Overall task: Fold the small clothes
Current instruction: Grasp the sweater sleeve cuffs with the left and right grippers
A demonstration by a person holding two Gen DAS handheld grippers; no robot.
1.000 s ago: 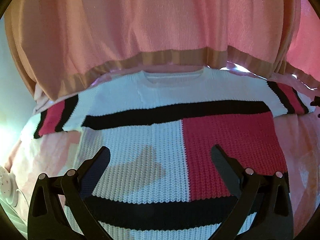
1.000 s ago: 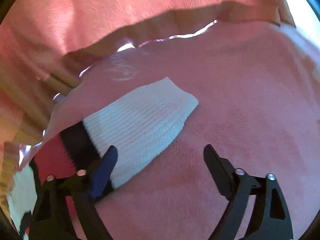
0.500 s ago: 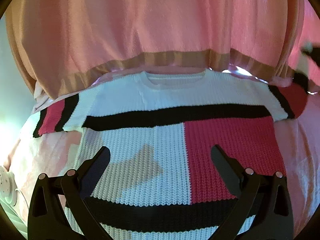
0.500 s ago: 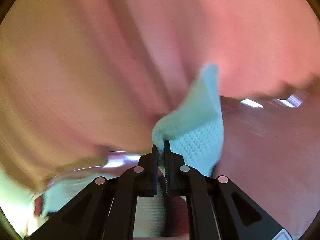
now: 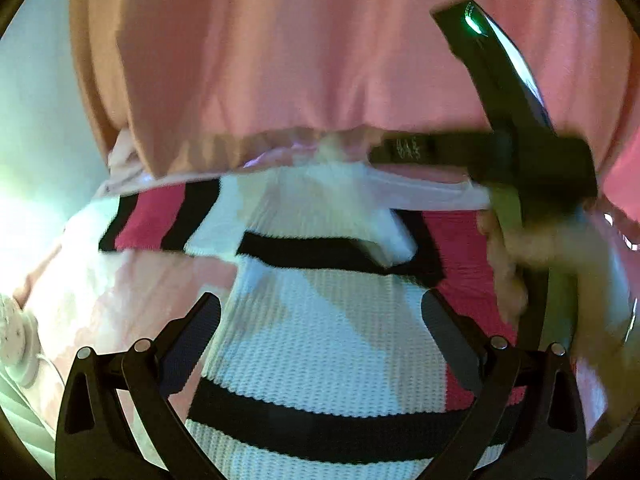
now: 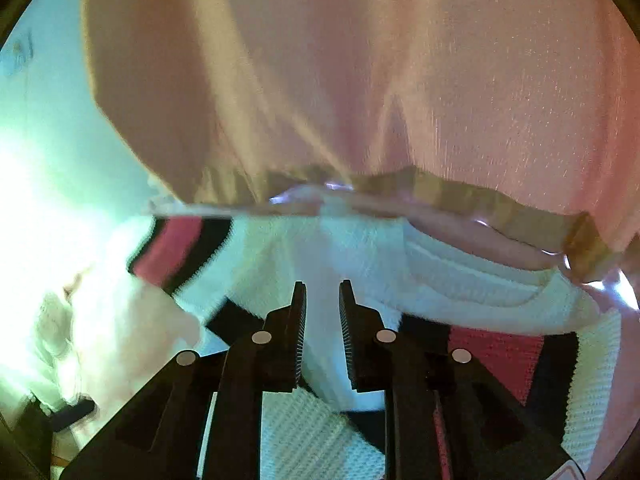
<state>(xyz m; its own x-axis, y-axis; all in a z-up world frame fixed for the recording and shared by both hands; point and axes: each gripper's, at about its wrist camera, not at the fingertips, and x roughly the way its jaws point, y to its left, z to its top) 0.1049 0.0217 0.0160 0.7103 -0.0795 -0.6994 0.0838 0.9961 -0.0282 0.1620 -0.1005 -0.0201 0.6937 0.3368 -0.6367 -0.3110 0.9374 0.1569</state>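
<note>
A small knit sweater (image 5: pixel 320 344), white with black stripes and pink blocks, lies flat on a pink bed cover. Its right sleeve (image 5: pixel 372 216) is folded in over the chest. My left gripper (image 5: pixel 320 312) is open and empty, low over the sweater's lower body. My right gripper (image 6: pixel 322 300) hovers over the sweater (image 6: pixel 480 288) near the collar, its jaws a narrow gap apart with nothing between them. It shows blurred in the left wrist view (image 5: pixel 532 160), held in a hand at the right. The left sleeve (image 5: pixel 160 220) lies spread out.
A pink curtain with a tan hem (image 5: pixel 300 60) hangs behind the bed, also seen in the right wrist view (image 6: pixel 400 80). A white round object (image 5: pixel 16 336) with a cord sits at the far left edge. Pale wall at the left.
My right gripper carried the right sleeve over the sweater's chest and let it go; its jaws have parted slightly. My left gripper has moved closer in and a little left.
</note>
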